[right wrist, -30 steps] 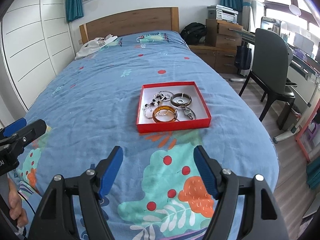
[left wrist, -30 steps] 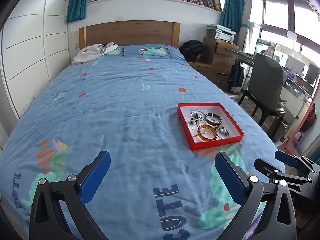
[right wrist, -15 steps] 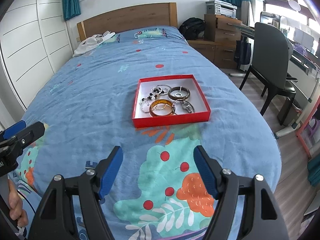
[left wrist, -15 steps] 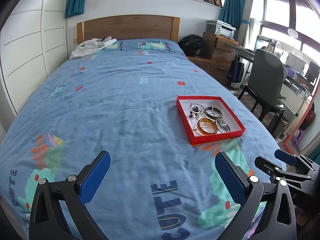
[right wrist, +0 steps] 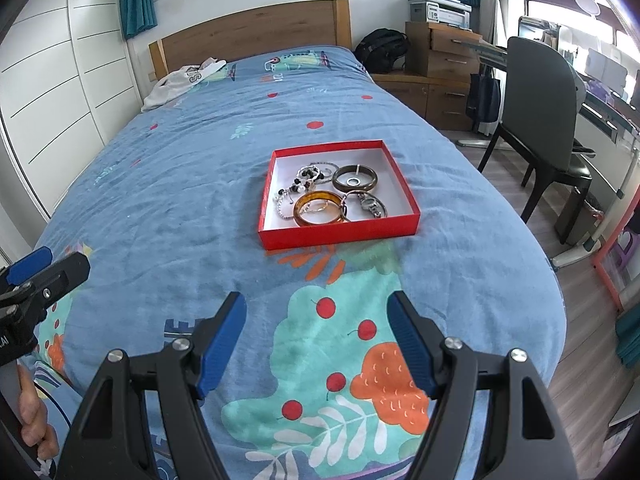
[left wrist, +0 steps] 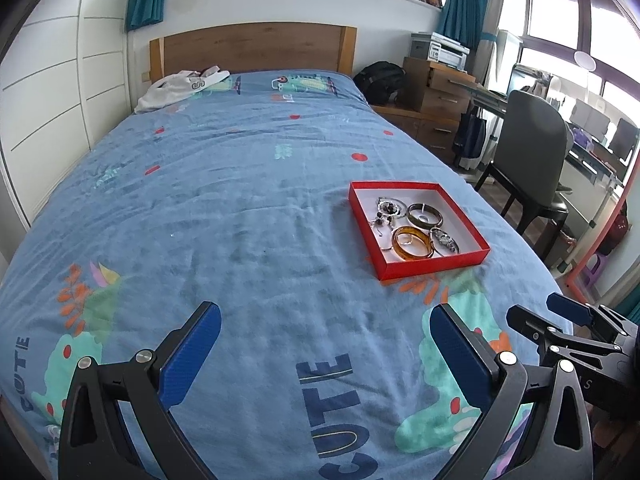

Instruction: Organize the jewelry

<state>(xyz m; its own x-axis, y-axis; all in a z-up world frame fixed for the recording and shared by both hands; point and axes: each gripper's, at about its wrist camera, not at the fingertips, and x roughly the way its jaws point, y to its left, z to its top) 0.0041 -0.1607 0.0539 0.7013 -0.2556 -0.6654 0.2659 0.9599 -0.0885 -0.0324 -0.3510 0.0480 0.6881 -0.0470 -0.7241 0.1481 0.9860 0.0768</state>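
A red tray (left wrist: 434,267) (right wrist: 340,233) with a white floor lies on the blue bedspread. In it are an amber bangle (left wrist: 413,243) (right wrist: 319,208), a dark bangle (left wrist: 425,215) (right wrist: 355,178), a wristwatch (left wrist: 444,239) (right wrist: 367,202) and beaded chains (left wrist: 386,211) (right wrist: 306,178). My left gripper (left wrist: 325,338) is open and empty, low over the bed, short of the tray and to its left. My right gripper (right wrist: 318,322) is open and empty, in front of the tray. Each gripper shows at the edge of the other's view.
The bed (left wrist: 240,208) has a wooden headboard (left wrist: 252,46) and white clothing (left wrist: 180,84) at the far left. To the right stand a dark chair (right wrist: 538,92), a desk, wooden drawers (right wrist: 448,60) and a black bag (right wrist: 380,48). White wardrobe doors (left wrist: 52,80) line the left.
Both grippers have moved forward over the bed toward the tray, which now looks closer in both views. Both stayed open. The jewelry has not moved.
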